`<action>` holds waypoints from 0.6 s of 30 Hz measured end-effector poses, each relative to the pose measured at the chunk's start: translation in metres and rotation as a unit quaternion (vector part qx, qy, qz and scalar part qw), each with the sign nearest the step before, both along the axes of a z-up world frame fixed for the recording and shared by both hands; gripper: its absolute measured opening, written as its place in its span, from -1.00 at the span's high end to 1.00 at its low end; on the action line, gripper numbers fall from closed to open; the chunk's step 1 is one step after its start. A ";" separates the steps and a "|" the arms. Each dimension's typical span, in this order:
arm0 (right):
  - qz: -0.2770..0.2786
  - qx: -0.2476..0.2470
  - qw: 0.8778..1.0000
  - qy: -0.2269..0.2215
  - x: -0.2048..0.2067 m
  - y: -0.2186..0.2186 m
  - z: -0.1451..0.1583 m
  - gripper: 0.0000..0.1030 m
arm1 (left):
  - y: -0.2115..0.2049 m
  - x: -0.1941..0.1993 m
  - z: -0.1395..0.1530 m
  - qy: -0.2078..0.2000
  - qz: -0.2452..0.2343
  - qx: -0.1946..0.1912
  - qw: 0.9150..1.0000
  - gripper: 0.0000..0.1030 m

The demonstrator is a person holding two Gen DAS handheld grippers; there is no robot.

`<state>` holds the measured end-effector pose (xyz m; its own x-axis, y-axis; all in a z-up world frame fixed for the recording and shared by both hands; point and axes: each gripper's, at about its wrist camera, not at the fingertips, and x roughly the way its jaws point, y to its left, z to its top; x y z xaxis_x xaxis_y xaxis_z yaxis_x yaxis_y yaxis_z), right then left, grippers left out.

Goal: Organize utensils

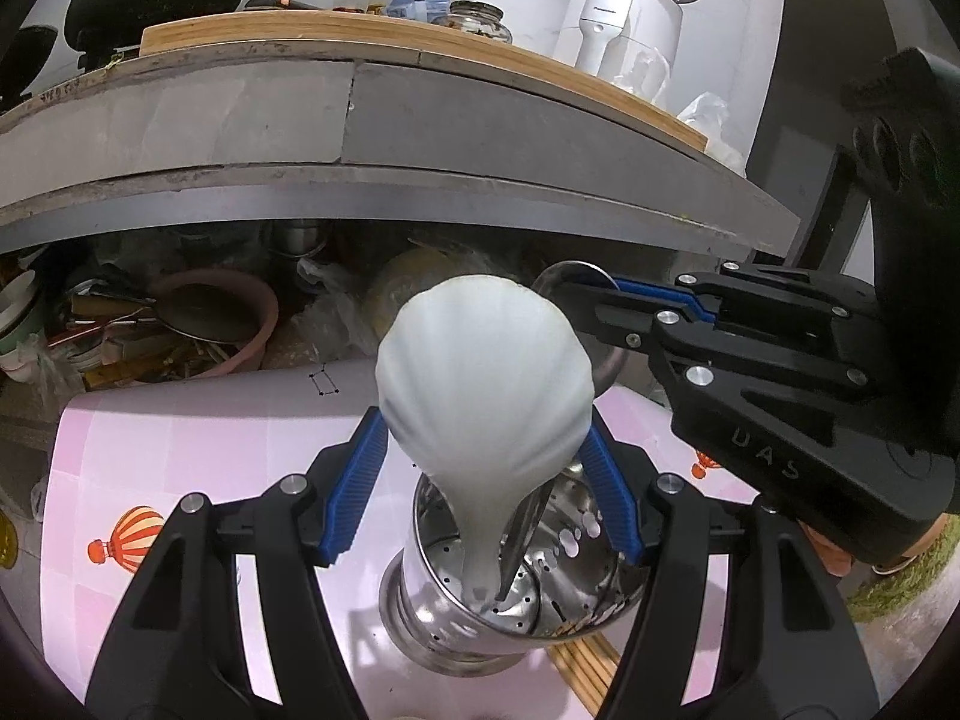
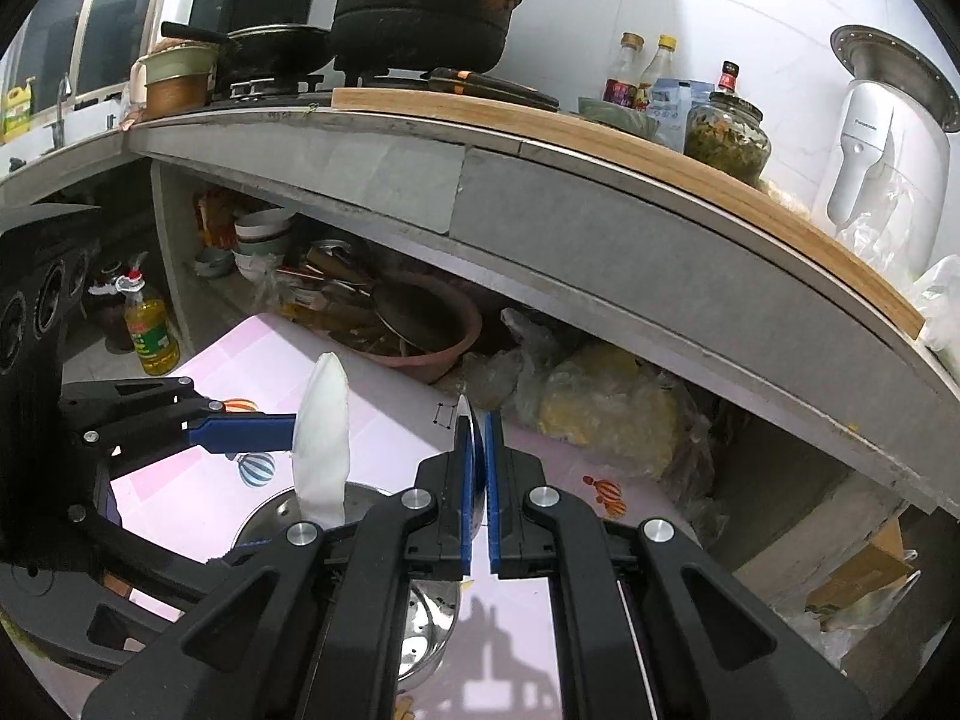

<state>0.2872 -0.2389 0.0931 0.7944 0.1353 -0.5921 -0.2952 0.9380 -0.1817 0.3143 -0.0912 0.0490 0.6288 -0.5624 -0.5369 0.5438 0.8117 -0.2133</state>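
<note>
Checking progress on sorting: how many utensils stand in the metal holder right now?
2: the white shell-shaped spoon and a metal utensil held by the right gripper, both in the holder. Others may be hidden.

White scoop [image 1: 483,384] in steel holder [image 1: 510,594]

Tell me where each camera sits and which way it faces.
Left wrist: on the left gripper, looking down at the white shell-shaped rice paddle in the perforated steel utensil holder; right gripper enters from the right.
Right wrist: on the right gripper, shut on a metal spoon, facing the counter.
Shared: paddle, holder, pink balloon-print mat.
</note>
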 end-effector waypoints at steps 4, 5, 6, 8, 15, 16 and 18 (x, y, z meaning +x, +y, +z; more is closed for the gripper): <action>0.003 0.002 1.000 0.006 -0.003 0.002 -0.004 0.93 | 0.001 -0.007 -0.002 -0.005 -0.003 0.005 1.000 -0.20; 0.004 0.003 1.000 0.008 -0.003 0.002 -0.005 0.93 | 0.001 -0.009 -0.003 -0.006 -0.003 0.006 1.000 -0.20; 0.005 0.003 1.000 0.010 -0.004 0.003 -0.006 0.93 | 0.002 -0.011 -0.003 -0.009 -0.004 0.009 1.000 -0.20; 0.007 0.006 1.000 0.015 -0.005 0.003 -0.008 0.93 | 0.003 -0.015 -0.004 -0.014 -0.006 0.015 1.000 -0.20; 0.013 0.013 0.999 0.032 -0.006 0.004 -0.015 0.93 | 0.005 -0.024 -0.007 -0.025 -0.011 0.031 0.999 -0.20; 0.014 0.013 0.999 0.035 -0.006 0.005 -0.016 0.93 | 0.005 -0.026 -0.007 -0.028 -0.012 0.035 0.999 -0.20; 0.015 0.013 0.999 0.039 -0.006 0.006 -0.018 0.93 | 0.005 -0.028 -0.009 -0.030 -0.013 0.042 0.999 -0.20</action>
